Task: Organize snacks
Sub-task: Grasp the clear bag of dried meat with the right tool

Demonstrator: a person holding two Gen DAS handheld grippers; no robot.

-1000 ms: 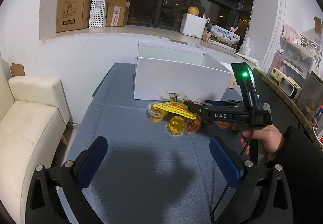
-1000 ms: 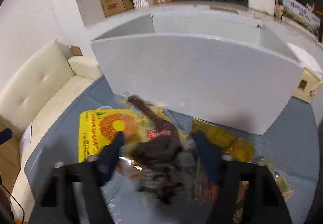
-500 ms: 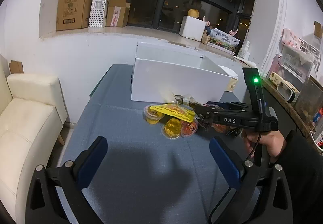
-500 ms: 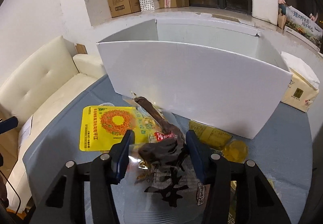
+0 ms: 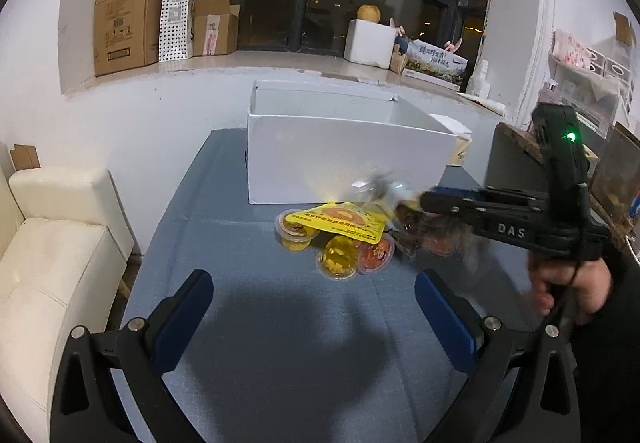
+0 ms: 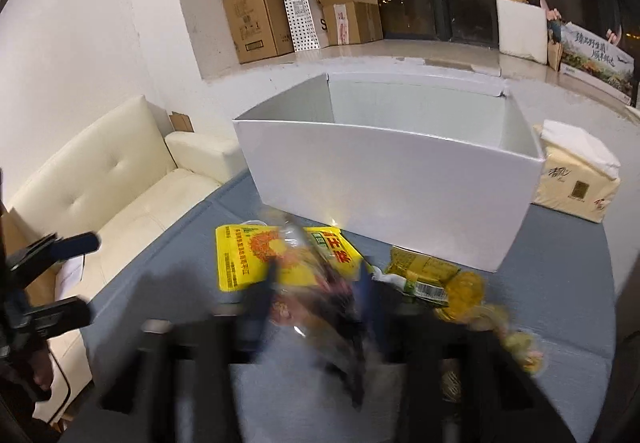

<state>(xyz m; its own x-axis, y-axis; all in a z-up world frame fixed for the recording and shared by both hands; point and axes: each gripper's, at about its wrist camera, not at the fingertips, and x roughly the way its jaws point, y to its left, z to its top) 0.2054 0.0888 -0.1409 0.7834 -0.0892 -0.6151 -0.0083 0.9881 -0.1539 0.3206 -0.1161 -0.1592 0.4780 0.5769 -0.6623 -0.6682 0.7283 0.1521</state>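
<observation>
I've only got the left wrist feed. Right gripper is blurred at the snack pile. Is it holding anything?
Observer: Yes. The right gripper is shut on a clear snack pack with dark contents.
Operator: Anything in the white box yet? I only see its front wall.
Observer: The right wrist view looks over the rim of the white box; the inner walls that show are bare, the floor is hidden.
Operator: What's right of the yellow packet? The tool blocks it.
Observer: A green-and-yellow packet lies there beside the yellow packet, with an amber jelly cup next to it.
</observation>
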